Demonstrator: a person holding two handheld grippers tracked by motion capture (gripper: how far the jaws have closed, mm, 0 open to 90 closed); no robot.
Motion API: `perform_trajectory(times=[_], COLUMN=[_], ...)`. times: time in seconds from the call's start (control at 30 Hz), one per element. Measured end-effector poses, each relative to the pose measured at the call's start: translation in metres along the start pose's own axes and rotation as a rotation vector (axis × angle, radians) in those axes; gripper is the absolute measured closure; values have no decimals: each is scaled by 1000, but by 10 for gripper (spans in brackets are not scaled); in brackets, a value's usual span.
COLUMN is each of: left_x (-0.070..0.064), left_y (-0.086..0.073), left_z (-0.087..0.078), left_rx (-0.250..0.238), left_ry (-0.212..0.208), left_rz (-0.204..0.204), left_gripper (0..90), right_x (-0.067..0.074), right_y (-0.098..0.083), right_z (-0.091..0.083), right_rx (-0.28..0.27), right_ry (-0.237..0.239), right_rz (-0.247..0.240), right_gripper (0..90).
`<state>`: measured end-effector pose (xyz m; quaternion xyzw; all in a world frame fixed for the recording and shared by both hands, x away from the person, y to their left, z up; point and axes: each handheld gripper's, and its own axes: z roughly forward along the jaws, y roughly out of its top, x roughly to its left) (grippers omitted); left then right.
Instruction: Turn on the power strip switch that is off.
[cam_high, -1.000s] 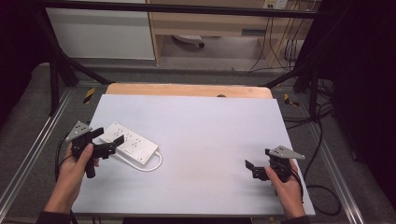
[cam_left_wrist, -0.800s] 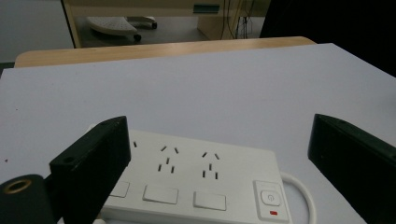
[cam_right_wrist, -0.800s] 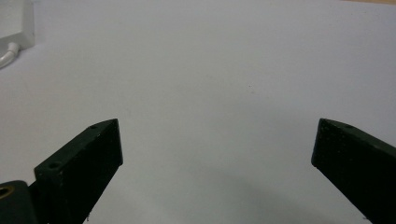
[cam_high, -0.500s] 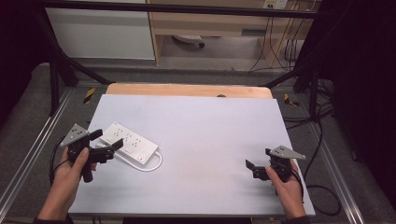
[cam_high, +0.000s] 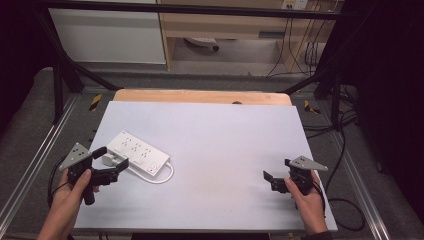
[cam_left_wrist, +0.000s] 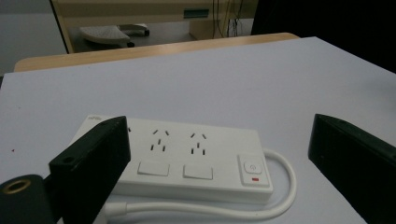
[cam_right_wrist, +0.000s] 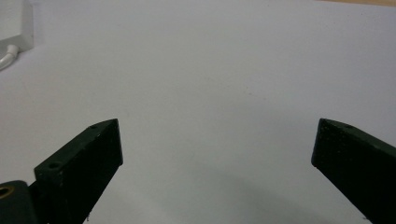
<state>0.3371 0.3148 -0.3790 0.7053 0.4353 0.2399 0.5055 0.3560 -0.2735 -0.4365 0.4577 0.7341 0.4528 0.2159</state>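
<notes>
Power strip: a white power strip (cam_high: 137, 154) lies flat on the left part of the table, set at a slant, its long side running from upper left to lower right in the high view. In the left gripper view it (cam_left_wrist: 187, 161) shows rows of sockets, two white blank rectangles and a switch with a red mark at one end.
Cord: a white cord (cam_high: 162, 177) leaves the strip's near end and loops back along its front edge; in the left gripper view it (cam_left_wrist: 280, 186) curves around the switch end.
Plug: a small white block (cam_high: 108, 160) sits at the strip's near left side, just by the left tool; what exactly it is cannot be told.
Left tool: the left tool (cam_high: 111, 170) is held in the left hand (cam_high: 75, 192) just beside the strip's near left end. Its jaws stand wide apart and hold nothing; the strip lies ahead, between them.
Right tool: the right tool (cam_high: 274, 179) is held in the right hand (cam_high: 306, 197) near the table's right edge, well apart from the strip. Its jaws are spread wide over bare table, empty.
Table: a pale table (cam_high: 225, 135) with a wooden strip (cam_high: 200, 96) along its far edge.
</notes>
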Motion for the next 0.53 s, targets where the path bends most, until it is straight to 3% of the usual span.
perform_trajectory(times=[0.33,0.43,0.53], left_x=[-8,-14,-18], left_y=[-38,-50,-53], left_z=[7,10,14], left_rx=[74,110,143], left_ry=[-25,-45,-45], left_rz=[1,-4,28], left_gripper=[74,76,73], right_x=[-1,-3,-6], right_y=[-2,-4,-8], right_z=[3,6,14], right_rx=[17,57,109], right_ry=[-26,-49,-77], right_rz=[6,9,17], right_gripper=[23,24,22])
